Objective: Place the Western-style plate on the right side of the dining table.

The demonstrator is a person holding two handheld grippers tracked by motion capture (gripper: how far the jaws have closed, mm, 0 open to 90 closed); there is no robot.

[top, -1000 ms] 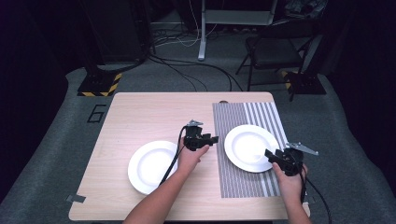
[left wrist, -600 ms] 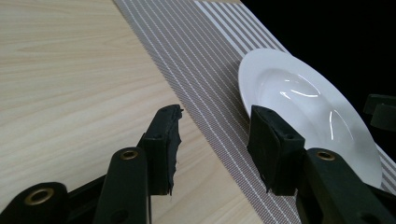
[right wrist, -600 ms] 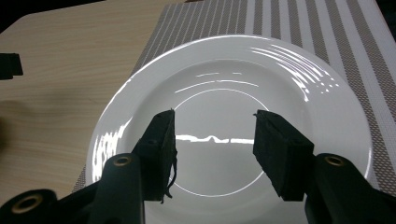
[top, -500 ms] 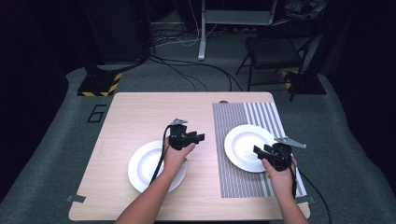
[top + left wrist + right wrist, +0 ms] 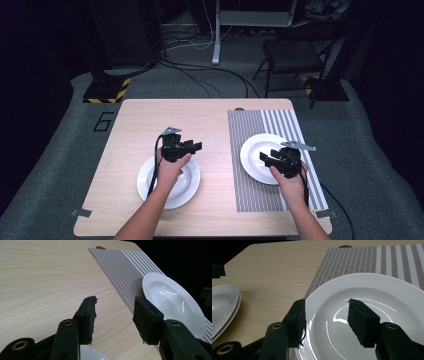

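A wooden table point(image 5: 125, 135) carries a striped mat point(image 5: 285, 125) on its right side. A white plate point(image 5: 252, 155) lies on the mat; two stacked plates point(image 5: 187, 187) lie left of it on bare wood. The left gripper point(image 5: 196, 146) hangs over the stack's far rim, jaws spread, holding nothing. The right gripper point(image 5: 263, 159) hangs over the mat plate, jaws spread and empty.

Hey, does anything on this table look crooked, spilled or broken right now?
Nothing stands out. One white plate lies flat on the striped placemat, the plates on the bare wood sit neatly stacked, with no spills or chips visible.
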